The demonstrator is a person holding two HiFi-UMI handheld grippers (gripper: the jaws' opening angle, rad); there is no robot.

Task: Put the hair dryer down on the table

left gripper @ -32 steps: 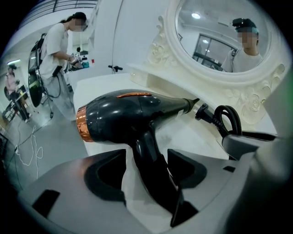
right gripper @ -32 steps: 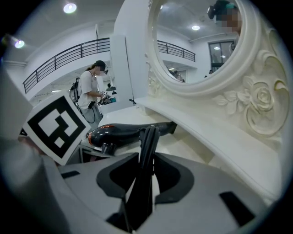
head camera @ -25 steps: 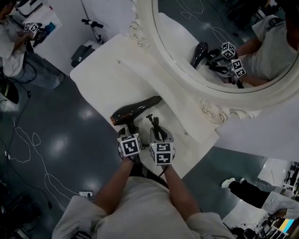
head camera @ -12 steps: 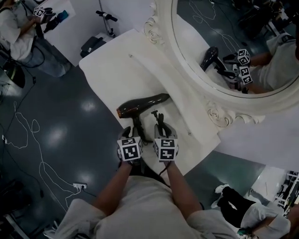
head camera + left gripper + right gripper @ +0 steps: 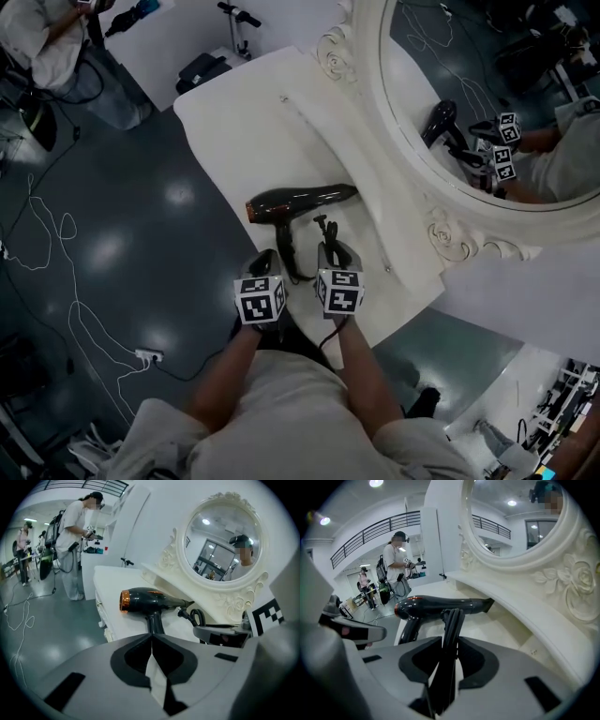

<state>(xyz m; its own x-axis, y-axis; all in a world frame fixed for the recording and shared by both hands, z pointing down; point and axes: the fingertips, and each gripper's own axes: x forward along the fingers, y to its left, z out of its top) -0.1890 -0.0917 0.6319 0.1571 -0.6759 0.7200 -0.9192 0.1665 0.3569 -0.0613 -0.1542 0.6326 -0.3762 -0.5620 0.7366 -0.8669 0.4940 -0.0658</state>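
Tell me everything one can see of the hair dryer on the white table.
The hair dryer is dark and glossy, like plastic, with a copper-coloured ring at one end of its barrel and a narrower other end turned to the mirror frame. It lies on its side on the white table, the handle pointing toward the person. The right gripper is shut on a folded bundle of black cord beside the handle; the left gripper, shut and empty, holds nothing of it.

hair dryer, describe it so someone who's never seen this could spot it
Find the white table with the ornate mirror. The hair dryer lies on it: dark, bulky, copper ring at one end, unlike the thin cord beside it.
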